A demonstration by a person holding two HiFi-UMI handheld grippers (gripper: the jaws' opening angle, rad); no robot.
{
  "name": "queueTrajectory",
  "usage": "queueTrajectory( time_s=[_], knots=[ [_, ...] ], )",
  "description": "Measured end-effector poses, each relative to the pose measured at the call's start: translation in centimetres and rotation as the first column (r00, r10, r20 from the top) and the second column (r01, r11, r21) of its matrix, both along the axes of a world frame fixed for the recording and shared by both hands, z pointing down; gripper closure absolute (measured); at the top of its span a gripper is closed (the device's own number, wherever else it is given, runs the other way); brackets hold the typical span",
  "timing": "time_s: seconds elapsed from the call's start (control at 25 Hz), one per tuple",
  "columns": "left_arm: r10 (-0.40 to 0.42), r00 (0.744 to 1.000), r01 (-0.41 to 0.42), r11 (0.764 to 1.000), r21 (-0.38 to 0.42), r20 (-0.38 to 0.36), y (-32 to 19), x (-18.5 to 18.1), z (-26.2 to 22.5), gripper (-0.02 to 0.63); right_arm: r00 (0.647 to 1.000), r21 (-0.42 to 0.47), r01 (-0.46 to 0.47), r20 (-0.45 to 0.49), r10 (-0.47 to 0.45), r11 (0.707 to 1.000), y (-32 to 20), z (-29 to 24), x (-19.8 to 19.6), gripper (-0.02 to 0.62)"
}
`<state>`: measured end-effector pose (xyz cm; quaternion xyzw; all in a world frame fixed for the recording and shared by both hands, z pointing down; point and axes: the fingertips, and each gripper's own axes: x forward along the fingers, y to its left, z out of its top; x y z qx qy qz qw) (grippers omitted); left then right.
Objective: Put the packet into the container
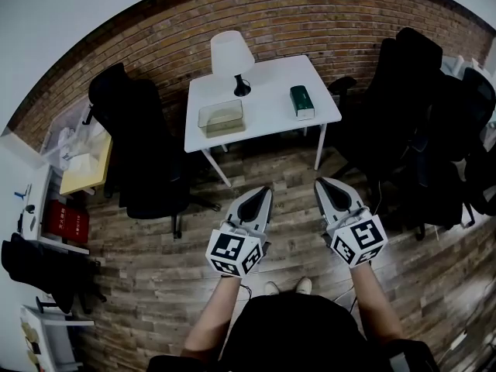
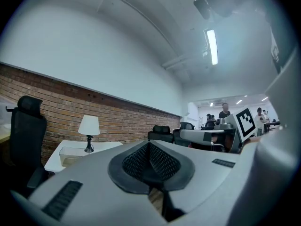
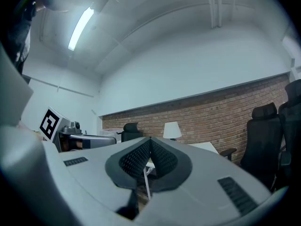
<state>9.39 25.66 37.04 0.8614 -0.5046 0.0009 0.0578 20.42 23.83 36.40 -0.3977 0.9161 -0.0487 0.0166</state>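
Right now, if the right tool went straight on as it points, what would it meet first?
Probably the white table: the right tool aims at its front edge near a leg, though depth is unclear.

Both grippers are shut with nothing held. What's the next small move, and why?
Probably step toward the white table. The dark green packet and the clear rectangular container sit on it, well beyond the left gripper and the right gripper, which are both shut and empty.
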Motion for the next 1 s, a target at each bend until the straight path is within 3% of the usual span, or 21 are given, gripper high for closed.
queueTrajectory(
  time_s=[0.6, 1.0],
  knots=[
    [-0.034, 0.998, 0.035, 0.999, -0.019, 0.048, 0.5, 2.9, 0.9, 0.601, 0.999, -0.033, 0.023, 0.030, -0.022, 0.999, -0.6, 1.6, 3.1, 0.591],
    [-0.052, 0.996, 0.055, 0.998, -0.036, 0.076, -0.4, 2.9, 1.8, 0.601, 0.999, -0.056, 0.026, 0.029, -0.025, 0.998, -2.1, 2.9, 3.3, 0.591]
  ],
)
